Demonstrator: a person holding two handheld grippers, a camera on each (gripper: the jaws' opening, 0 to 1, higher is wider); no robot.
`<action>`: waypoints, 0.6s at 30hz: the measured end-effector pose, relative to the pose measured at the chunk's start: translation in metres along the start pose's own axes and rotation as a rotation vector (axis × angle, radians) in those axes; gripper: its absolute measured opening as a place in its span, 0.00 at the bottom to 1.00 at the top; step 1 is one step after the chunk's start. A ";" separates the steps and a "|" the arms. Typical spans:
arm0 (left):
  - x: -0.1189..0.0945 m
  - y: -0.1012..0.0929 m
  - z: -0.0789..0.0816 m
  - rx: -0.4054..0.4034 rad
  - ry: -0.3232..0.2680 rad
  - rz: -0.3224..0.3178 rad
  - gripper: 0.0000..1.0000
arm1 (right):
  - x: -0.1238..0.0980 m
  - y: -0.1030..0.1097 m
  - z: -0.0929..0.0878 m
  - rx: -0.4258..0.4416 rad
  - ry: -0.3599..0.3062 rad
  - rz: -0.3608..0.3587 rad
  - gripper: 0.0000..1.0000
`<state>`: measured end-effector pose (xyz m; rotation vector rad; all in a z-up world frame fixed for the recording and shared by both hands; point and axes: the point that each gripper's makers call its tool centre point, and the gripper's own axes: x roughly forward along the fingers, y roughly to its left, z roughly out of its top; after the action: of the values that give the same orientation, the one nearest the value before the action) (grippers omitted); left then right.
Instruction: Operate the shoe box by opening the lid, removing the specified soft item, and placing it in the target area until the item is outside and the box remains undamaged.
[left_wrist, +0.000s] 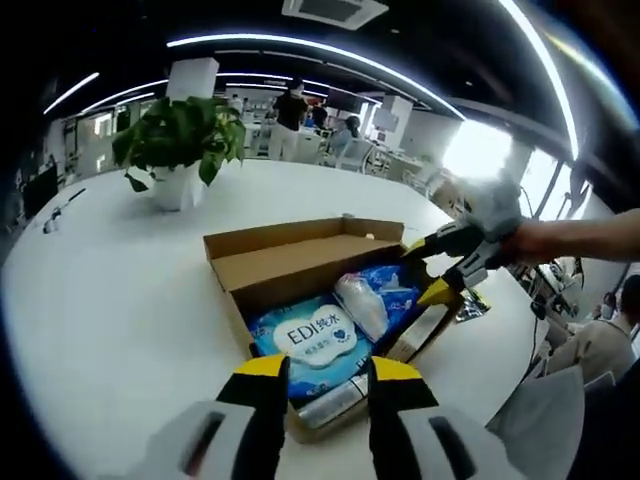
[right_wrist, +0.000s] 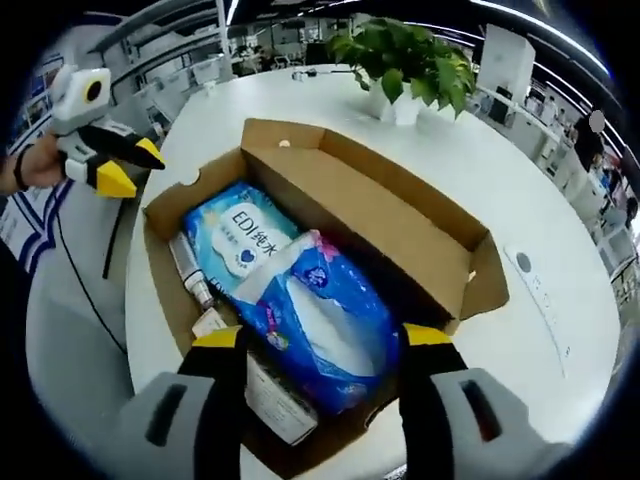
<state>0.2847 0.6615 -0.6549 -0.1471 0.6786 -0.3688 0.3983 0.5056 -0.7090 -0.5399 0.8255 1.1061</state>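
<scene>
Dead ahead at twelve o'clock of my right gripper (right_wrist: 312, 345), jaws spread wide and empty, the soft blue pack (right_wrist: 320, 320) lies inside the open shoe box (right_wrist: 400, 215), long axis running toward eleven. My left gripper (left_wrist: 322, 368), also open and empty, sits farther off.

We stood in an open-plan office: a large white table (left_wrist: 120, 300) with a potted plant (left_wrist: 180, 150), ceiling light strips (left_wrist: 300, 45), and desks and people (left_wrist: 292, 115) behind.
</scene>
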 end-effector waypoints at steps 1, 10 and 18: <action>-0.001 0.001 -0.001 0.001 0.003 0.001 0.32 | 0.002 -0.002 0.000 -0.009 0.014 -0.005 0.57; -0.012 0.004 -0.008 -0.001 0.010 0.008 0.34 | 0.023 0.001 -0.005 -0.120 0.119 0.039 0.60; -0.017 0.007 -0.014 -0.009 0.025 0.023 0.33 | 0.040 0.008 -0.008 -0.250 0.217 0.081 0.61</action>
<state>0.2660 0.6742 -0.6573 -0.1434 0.7060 -0.3457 0.3968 0.5252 -0.7458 -0.8532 0.9082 1.2484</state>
